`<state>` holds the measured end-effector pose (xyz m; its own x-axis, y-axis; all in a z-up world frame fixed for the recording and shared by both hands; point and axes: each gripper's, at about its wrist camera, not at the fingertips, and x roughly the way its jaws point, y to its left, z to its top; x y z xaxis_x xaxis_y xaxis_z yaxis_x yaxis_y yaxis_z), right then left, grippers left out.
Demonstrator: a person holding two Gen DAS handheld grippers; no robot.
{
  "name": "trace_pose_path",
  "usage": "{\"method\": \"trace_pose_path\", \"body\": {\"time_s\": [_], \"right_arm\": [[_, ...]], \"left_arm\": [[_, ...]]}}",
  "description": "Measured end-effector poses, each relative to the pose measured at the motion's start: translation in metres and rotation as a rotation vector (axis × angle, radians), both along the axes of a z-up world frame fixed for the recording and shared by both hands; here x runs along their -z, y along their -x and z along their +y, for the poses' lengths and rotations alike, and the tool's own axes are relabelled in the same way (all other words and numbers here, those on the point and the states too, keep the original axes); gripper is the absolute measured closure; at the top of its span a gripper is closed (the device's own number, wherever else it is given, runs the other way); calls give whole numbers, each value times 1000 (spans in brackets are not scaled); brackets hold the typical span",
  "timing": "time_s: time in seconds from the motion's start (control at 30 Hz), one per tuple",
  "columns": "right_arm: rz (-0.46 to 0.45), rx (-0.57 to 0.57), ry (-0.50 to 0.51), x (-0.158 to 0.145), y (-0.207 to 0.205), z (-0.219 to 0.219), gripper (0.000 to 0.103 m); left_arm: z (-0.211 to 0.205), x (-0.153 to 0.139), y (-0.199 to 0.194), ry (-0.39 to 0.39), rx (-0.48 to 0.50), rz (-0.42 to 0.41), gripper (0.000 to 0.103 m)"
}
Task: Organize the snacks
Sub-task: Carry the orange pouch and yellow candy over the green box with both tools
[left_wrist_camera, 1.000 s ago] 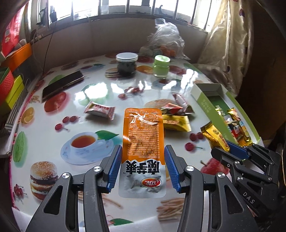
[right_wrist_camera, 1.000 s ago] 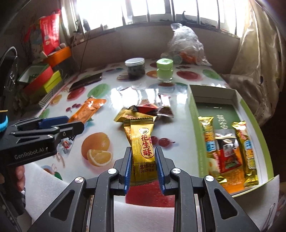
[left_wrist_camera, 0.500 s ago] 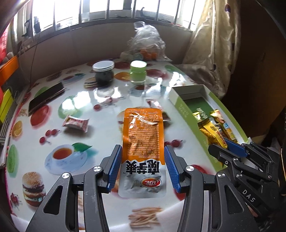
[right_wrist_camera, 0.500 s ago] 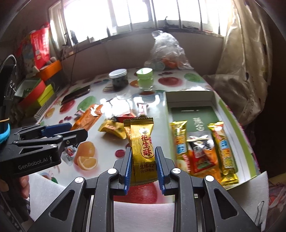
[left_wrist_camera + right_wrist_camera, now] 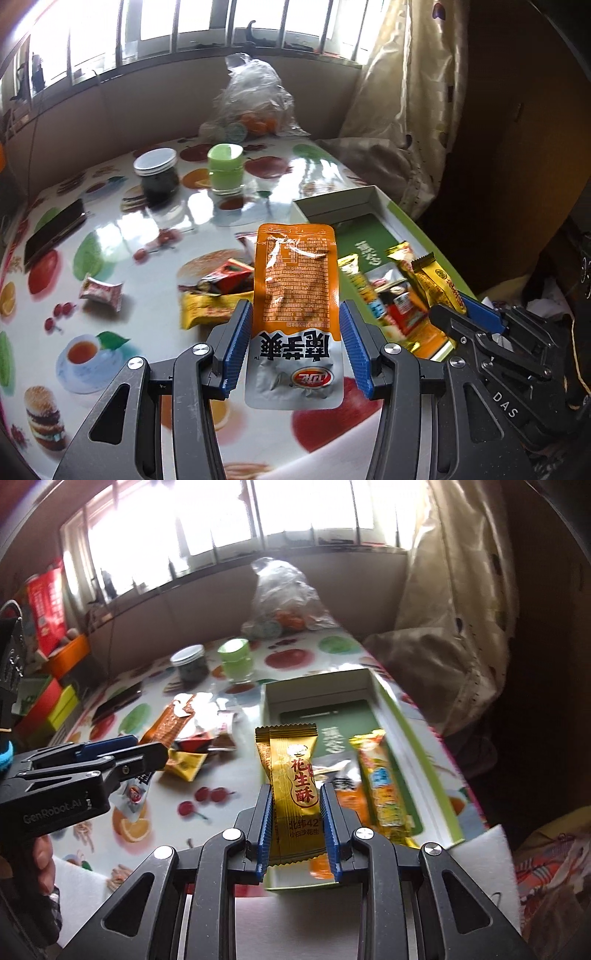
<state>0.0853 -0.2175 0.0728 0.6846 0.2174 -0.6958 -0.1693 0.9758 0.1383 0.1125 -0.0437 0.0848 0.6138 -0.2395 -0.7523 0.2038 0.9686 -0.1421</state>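
My left gripper (image 5: pixel 293 347) is shut on an orange and silver snack pouch (image 5: pixel 295 295), held above the fruit-print table near the green box (image 5: pixel 373 206). My right gripper (image 5: pixel 297 827) is shut on a gold peanut candy bar (image 5: pixel 293 775), held over the near end of the green box (image 5: pixel 384 701). Several wrapped snacks (image 5: pixel 384 786) lie in that box. Loose snacks (image 5: pixel 218 291) stay on the table left of the box. Each gripper shows in the other's view: the right gripper (image 5: pixel 461 314) at the right edge, the left gripper (image 5: pixel 110 753) at the left.
A dark jar (image 5: pixel 157 175) and a green jar (image 5: pixel 225 168) stand at the back, with a clear plastic bag (image 5: pixel 255 103) behind them. A black phone (image 5: pixel 55 232) lies at the left. A small red-and-white candy (image 5: pixel 101 291) sits apart. A curtain (image 5: pixel 402 110) hangs on the right.
Both grippers have moved to the right with their snacks, so the green box is now closer. The right gripper's bar now hangs over the box instead of the table.
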Motion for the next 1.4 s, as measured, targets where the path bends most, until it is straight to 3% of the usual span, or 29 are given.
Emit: {"method": "trace_pose_path", "body": {"time_s": [0.53, 0.97, 1.4], "right_arm": [[53, 102, 21, 20, -10, -37, 79], [99, 110, 66, 41, -20, -38, 79], [89, 101, 63, 42, -23, -36, 79]], "left_arm": [[-42, 11, -29, 33, 68, 40, 53], [-68, 33, -44, 30, 109, 101, 53], [-79, 40, -48, 15, 123, 111, 53]]}}
